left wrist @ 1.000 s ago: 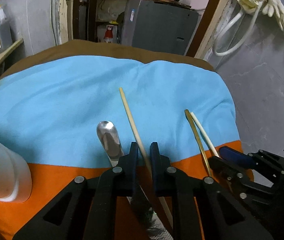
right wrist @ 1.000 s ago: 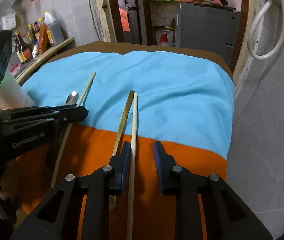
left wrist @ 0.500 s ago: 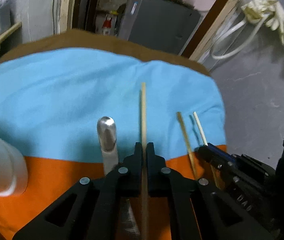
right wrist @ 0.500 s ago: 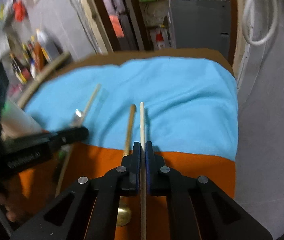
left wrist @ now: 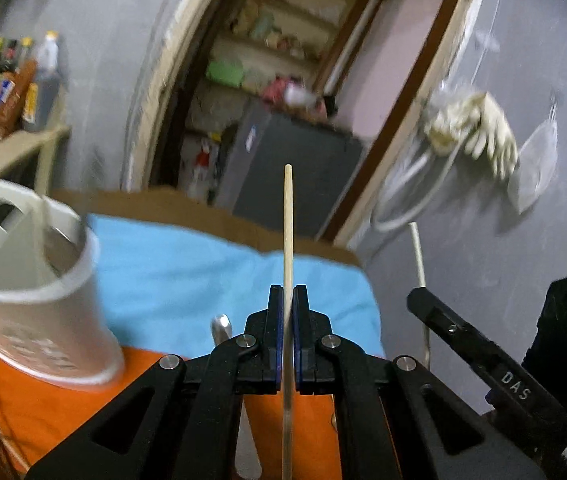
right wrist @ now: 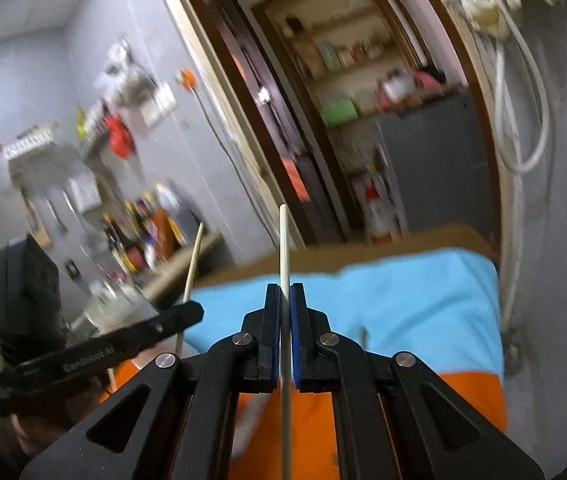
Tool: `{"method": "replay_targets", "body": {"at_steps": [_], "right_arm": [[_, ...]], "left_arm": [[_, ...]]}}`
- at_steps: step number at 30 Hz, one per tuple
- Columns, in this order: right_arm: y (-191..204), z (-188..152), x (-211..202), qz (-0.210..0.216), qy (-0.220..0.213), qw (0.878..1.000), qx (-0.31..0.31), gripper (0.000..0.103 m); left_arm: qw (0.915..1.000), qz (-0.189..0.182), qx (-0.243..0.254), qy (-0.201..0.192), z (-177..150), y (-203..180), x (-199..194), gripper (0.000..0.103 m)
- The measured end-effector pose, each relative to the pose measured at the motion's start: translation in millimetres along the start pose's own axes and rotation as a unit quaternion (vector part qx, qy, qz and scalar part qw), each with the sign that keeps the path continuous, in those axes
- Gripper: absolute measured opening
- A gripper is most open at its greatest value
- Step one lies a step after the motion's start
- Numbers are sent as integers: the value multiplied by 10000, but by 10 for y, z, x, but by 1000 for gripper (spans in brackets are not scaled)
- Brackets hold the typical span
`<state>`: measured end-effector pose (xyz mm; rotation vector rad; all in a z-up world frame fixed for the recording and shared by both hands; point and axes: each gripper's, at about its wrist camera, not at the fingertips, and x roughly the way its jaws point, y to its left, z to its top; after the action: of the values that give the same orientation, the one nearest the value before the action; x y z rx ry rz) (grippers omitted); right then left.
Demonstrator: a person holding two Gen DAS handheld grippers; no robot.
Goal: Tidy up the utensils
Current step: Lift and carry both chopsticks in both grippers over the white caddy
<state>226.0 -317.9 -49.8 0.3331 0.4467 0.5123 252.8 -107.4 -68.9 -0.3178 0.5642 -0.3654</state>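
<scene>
My left gripper [left wrist: 288,292] is shut on a tan wooden chopstick [left wrist: 288,220] and holds it up off the cloth, pointing forward. My right gripper [right wrist: 284,292] is shut on a pale chopstick [right wrist: 284,240], also lifted. Each gripper shows in the other's view: the right one [left wrist: 417,295] with its pale chopstick [left wrist: 417,252], the left one [right wrist: 195,310] with its tan chopstick [right wrist: 193,260]. A white utensil holder [left wrist: 35,300] stands at the left on the orange cloth. A metal spoon [left wrist: 221,326] lies on the cloth just below my left gripper.
The table is covered by a blue cloth [left wrist: 203,272] and an orange cloth [left wrist: 35,408]. A thin utensil tip [right wrist: 363,338] lies on the cloth by my right gripper. A grey wall [left wrist: 503,260] is close on the right. A shelf with bottles [left wrist: 15,92] stands far left.
Both grippers closed on their chopsticks and have lifted them off the cloth, tilting upward. The white holder now shows closer at the left.
</scene>
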Motion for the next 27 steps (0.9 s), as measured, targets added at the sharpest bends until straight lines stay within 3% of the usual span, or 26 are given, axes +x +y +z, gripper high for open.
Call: {"method": "replay_targets", "body": {"at_steps": [9,17,23,27], "right_arm": [[684,403,11,658,-897,9934,-272,3],[1164,603,230,1233,-1393,9824,-184,3],[1370,654,466,1449,-1699,9747,117,3],[1424,644,607,1506,-1897,9694,412,3]], "left_arm": [[9965,217,147,-793,367,95,-573,2],[9893,397,247,-1382,680,539,-1049,2],[9822,502,-190,-1798,878,1149,-1308,2],[9731,542,-676,-2137,946,1607,-1433,2]]}}
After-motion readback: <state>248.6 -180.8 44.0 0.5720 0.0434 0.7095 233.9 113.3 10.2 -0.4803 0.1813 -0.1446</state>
